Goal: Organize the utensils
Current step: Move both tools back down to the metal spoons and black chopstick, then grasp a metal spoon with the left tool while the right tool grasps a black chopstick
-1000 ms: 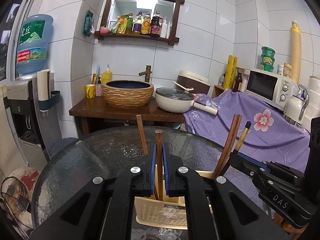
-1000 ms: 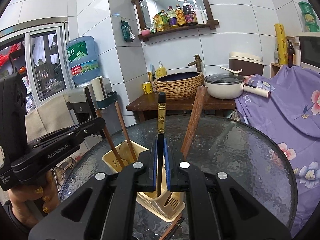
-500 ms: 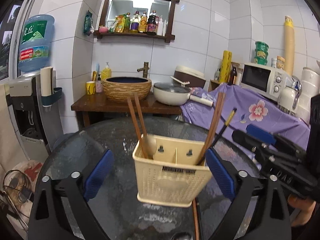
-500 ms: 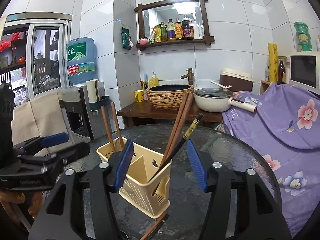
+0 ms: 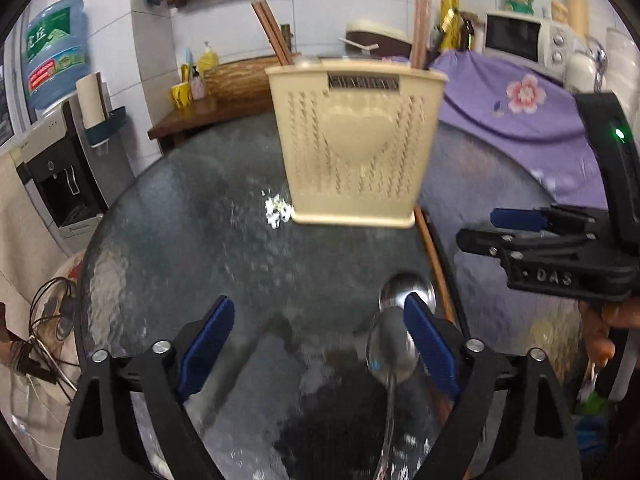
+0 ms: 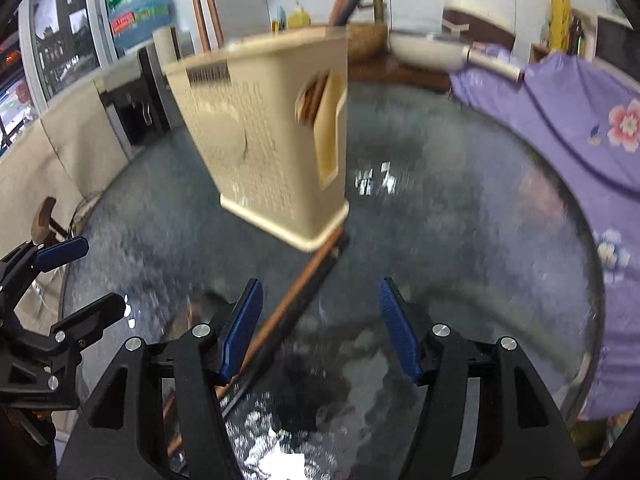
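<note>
- One glass worktop (image 5: 168,240): round, textured and glossy, so I judge anything flat on it will slide and be hard to pinch up.
- One cream plastic caddy (image 5: 356,140): stands upright mid-worktop; light and perforated, probably easy to tip if knocked.
- Two hand-held grippers: the left hand-held gripper (image 5: 318,344) hangs in front of the caddy with its jaws spread wide, empty; the right hand-held gripper (image 6: 320,328) is likewise spread and empty, to the caddy's right.
- Chopsticks: four wooden ones show above the caddy rim, two each side (image 5: 272,32), with a dark one beside them; two more (image 6: 304,284) lie flat, running out from under the caddy's front right corner. Stiff, thin, light; best taken mid-shaft.
- One metal spoon (image 5: 394,344): lies in front of the caddy, its bowl against the left gripper's right pad. Smooth, slippery; grip the narrow handle.
</note>
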A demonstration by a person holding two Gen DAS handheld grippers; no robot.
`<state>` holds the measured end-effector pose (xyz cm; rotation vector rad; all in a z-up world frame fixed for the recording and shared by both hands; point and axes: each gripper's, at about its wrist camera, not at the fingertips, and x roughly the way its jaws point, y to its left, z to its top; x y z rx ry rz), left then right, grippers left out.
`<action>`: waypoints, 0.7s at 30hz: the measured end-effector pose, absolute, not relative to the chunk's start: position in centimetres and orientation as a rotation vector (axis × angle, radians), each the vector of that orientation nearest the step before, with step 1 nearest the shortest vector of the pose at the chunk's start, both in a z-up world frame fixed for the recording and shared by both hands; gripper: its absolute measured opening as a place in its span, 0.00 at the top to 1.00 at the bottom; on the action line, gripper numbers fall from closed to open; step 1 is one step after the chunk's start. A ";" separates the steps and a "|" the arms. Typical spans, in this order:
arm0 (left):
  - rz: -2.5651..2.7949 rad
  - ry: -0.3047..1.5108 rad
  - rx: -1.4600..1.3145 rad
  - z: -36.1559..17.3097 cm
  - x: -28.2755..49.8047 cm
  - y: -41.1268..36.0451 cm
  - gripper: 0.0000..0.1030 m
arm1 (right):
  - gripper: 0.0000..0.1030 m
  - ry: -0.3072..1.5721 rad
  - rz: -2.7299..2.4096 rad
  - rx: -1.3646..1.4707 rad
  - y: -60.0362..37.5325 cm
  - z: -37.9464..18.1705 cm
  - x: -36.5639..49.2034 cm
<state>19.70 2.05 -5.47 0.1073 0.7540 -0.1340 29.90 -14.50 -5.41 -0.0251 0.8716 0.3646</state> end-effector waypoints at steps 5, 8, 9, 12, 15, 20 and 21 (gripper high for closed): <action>-0.183 0.792 0.128 -6.8 18.1 2.0 0.27 | 0.42 0.930 0.369 -0.039 -14.1 -7.1 28.8; -0.192 0.819 0.138 -7.5 17.7 2.0 0.30 | 0.46 0.950 0.368 -0.049 -13.8 -7.8 28.3; -0.199 0.829 0.131 -7.8 17.5 2.0 0.32 | 0.47 0.952 0.370 -0.045 -13.8 -7.9 28.3; -0.205 0.840 0.122 -8.2 17.5 2.1 0.33 | 0.48 0.955 0.371 -0.045 -13.7 -7.7 28.3; -0.214 0.847 0.116 -8.5 17.4 2.0 0.33 | 0.49 0.965 0.383 -0.039 -13.4 -7.5 28.5; -0.211 0.853 0.106 -8.7 17.3 1.9 0.34 | 0.52 0.974 0.357 -0.070 -13.0 -7.4 28.6; -0.213 0.854 0.108 -8.7 17.2 1.9 0.34 | 0.52 0.977 0.354 -0.077 -13.2 -7.4 28.6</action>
